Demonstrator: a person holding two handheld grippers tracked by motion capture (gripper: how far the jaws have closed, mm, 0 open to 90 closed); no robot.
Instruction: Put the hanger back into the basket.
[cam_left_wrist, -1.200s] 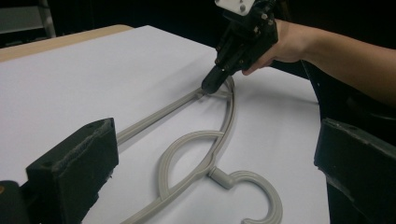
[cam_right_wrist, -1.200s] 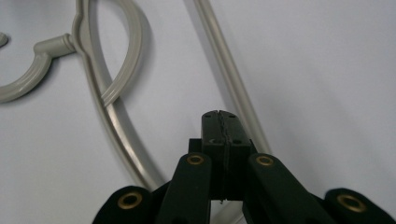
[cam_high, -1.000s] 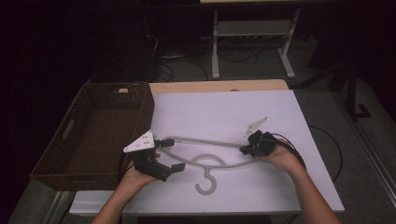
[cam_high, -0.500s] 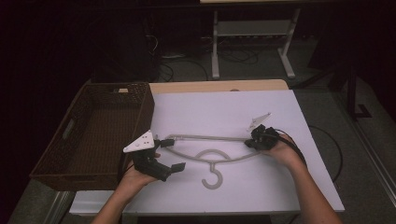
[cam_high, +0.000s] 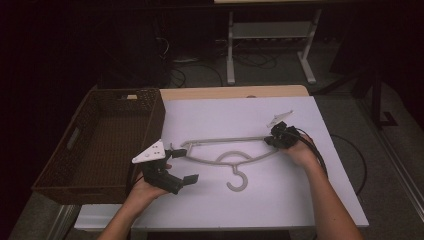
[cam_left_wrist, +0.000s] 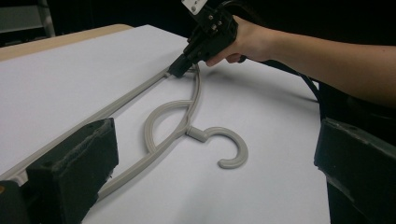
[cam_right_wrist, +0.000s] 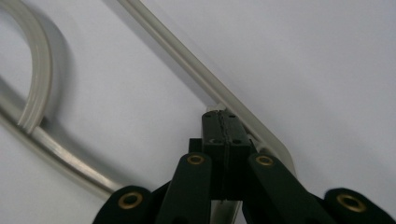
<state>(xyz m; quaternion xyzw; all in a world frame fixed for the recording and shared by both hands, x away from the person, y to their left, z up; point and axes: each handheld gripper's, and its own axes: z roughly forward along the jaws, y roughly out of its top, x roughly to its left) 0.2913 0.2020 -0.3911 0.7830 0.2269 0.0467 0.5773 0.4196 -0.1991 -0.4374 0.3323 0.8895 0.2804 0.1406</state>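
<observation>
A grey plastic hanger (cam_high: 220, 141) lies flat on the white table (cam_high: 225, 112), its hook toward me. My right gripper (cam_high: 270, 139) is shut on the hanger's right corner. In the right gripper view the black pads (cam_right_wrist: 224, 128) press together over that corner of the hanger (cam_right_wrist: 187, 65). The left gripper view shows that gripper (cam_left_wrist: 179, 70) far off, with a hand behind it. My left gripper (cam_high: 182, 165) stands open at the hanger's left end. The hanger's left arm (cam_left_wrist: 154, 135) runs close beside the left jaw, and the pads do not press on it.
A dark wicker basket (cam_high: 150, 120) stands at the table's left edge, close behind my left hand. The right gripper's cable (cam_high: 320, 160) trails along the forearm. Behind the table, a metal stand (cam_high: 270, 50) and cables are on the dark floor.
The right gripper has dragged the hanger to the right and a little away from me, so the hook has shifted the same way. The left hand has stayed in place, jaws open.
</observation>
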